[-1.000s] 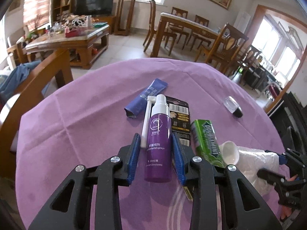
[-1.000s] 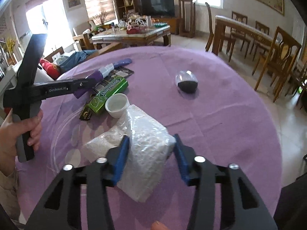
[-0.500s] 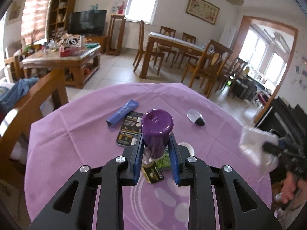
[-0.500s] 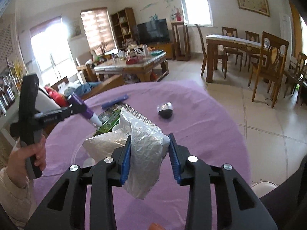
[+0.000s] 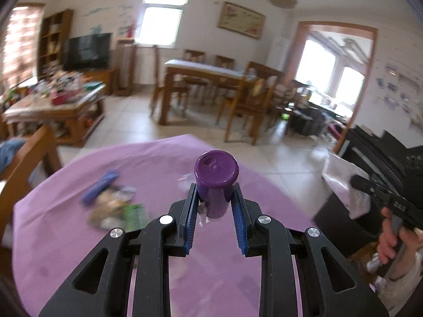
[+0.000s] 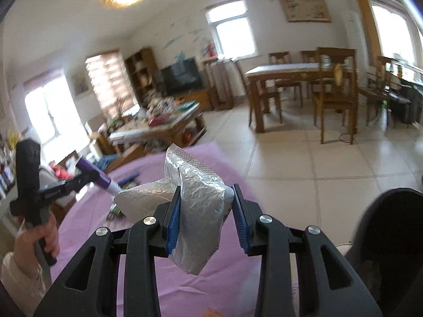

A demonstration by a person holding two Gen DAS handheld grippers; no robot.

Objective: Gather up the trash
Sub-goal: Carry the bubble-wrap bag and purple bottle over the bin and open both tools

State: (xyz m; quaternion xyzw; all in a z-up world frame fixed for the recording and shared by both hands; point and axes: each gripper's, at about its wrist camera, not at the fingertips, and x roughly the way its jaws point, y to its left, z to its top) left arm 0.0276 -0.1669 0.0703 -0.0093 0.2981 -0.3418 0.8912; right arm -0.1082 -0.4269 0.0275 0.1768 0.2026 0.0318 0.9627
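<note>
Since a second ago both claws have lifted their loads off the purple surface (image 5: 79,237). The left claw (image 5: 215,206) pinches the bottle (image 5: 216,182); the right claw (image 6: 206,211) pinches the crumpled bag (image 6: 198,211). Carrying step; next, likely drop both into the dark bin (image 6: 391,237) at right.
</note>
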